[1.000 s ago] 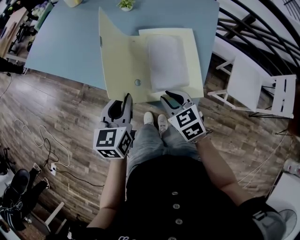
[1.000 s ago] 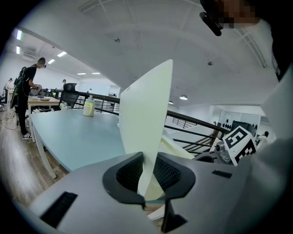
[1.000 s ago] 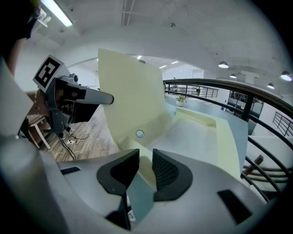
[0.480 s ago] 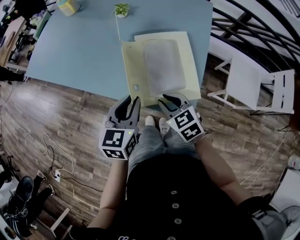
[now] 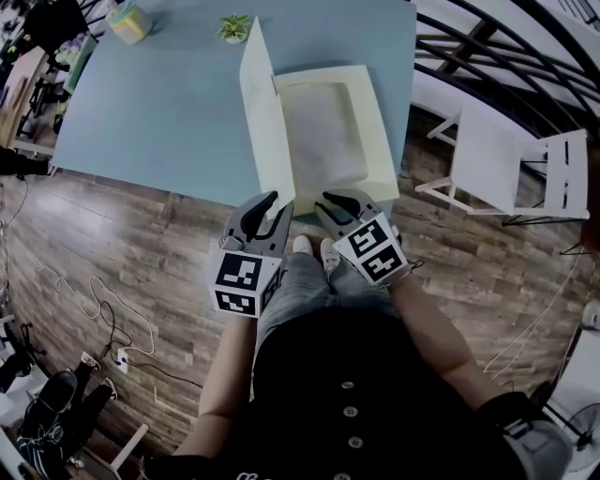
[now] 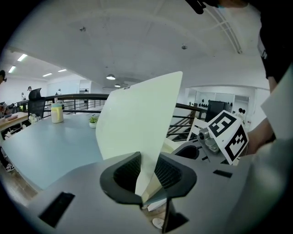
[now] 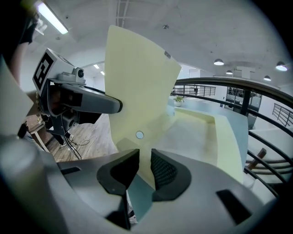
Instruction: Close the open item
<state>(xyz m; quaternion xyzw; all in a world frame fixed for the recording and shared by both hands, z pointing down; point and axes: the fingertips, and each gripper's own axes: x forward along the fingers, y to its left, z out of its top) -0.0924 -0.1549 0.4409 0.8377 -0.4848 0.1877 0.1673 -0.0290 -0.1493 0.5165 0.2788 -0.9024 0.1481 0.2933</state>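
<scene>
A pale yellow folder lies on the blue table (image 5: 150, 103) with white paper (image 5: 323, 127) on its base (image 5: 382, 141). Its cover (image 5: 258, 112) stands nearly upright along the left side. My left gripper (image 5: 272, 202) is at the cover's near bottom corner. In the left gripper view the cover (image 6: 137, 119) runs between the jaws of that gripper (image 6: 147, 171); they have just been opening and the pads look clear of it. My right gripper (image 5: 337, 199) rests at the base's near edge. Its jaws (image 7: 145, 167) stand narrowly apart, and the cover (image 7: 137, 91) with its round snap (image 7: 139, 135) rises beyond.
A small potted plant (image 5: 232, 28) and a yellow cup (image 5: 127, 21) stand at the table's far side. A white chair (image 5: 506, 169) and a black railing (image 5: 525, 56) are to the right. Cables (image 5: 103, 309) lie on the wooden floor on the left.
The cover has swung from lying flat at the left up to nearly upright. My left gripper has moved right with it. The right gripper has stayed at the near edge.
</scene>
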